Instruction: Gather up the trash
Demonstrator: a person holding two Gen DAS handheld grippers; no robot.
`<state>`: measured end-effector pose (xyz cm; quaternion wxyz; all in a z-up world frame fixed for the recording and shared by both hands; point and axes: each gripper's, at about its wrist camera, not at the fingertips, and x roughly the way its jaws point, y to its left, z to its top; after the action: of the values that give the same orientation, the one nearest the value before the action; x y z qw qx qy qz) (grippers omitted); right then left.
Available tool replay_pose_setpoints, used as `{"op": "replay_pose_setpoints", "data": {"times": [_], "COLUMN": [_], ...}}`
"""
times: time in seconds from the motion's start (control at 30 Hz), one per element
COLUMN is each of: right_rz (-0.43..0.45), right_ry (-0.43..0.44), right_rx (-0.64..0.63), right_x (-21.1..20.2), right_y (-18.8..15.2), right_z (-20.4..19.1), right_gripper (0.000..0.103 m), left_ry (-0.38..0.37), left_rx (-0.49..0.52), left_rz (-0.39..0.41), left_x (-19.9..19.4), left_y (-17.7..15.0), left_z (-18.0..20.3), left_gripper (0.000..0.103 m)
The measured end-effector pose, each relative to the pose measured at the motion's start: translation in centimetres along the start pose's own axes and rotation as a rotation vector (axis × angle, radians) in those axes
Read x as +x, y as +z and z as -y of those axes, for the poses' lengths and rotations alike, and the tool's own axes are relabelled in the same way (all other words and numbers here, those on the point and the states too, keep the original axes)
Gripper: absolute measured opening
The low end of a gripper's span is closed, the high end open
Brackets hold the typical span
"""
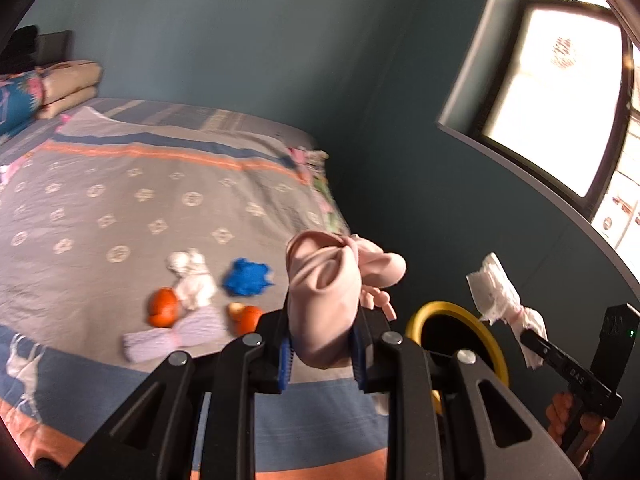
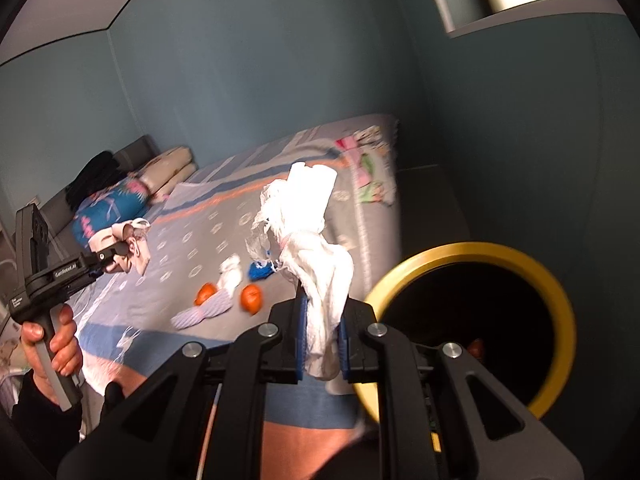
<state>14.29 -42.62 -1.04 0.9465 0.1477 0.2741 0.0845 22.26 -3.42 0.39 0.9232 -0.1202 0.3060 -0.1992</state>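
My left gripper (image 1: 322,354) is shut on a pale pink crumpled cloth-like item (image 1: 332,292), held above the bed's near edge. It also shows in the right wrist view (image 2: 128,246). My right gripper (image 2: 323,346) is shut on a crumpled white tissue wad (image 2: 304,236), just left of a black bin with a yellow rim (image 2: 476,320). The bin also shows in the left wrist view (image 1: 456,336), with the tissue (image 1: 500,292) above its right side. On the bed lie two orange peels (image 1: 164,307) (image 1: 248,318), a blue crumpled piece (image 1: 246,276), a white wad (image 1: 192,280) and a pale striped wrapper (image 1: 176,336).
The bed (image 1: 120,200) has a grey patterned cover. Folded bedding and pillows (image 1: 68,84) lie at its far left end. A teal wall (image 1: 240,40) runs behind. A window (image 1: 560,92) is at the right. The bin stands on the floor beside the bed's near right corner.
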Motion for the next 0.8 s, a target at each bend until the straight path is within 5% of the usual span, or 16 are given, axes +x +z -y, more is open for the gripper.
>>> {"op": "replay_pose_setpoints", "data": {"times": [0.8], "right_rz": [-0.01], "right_ry": [-0.165], "right_rx": [0.212], "right_x": [0.2], "right_y": [-1.5], "right_z": [12.4], "right_gripper": [0.013], "left_ry": [-0.22], "left_rx": [0.153], "left_rz": [-0.238], "left_x": [14.2], "left_y": [-4.7], "left_z": [15.7], "left_gripper": [0.022]}}
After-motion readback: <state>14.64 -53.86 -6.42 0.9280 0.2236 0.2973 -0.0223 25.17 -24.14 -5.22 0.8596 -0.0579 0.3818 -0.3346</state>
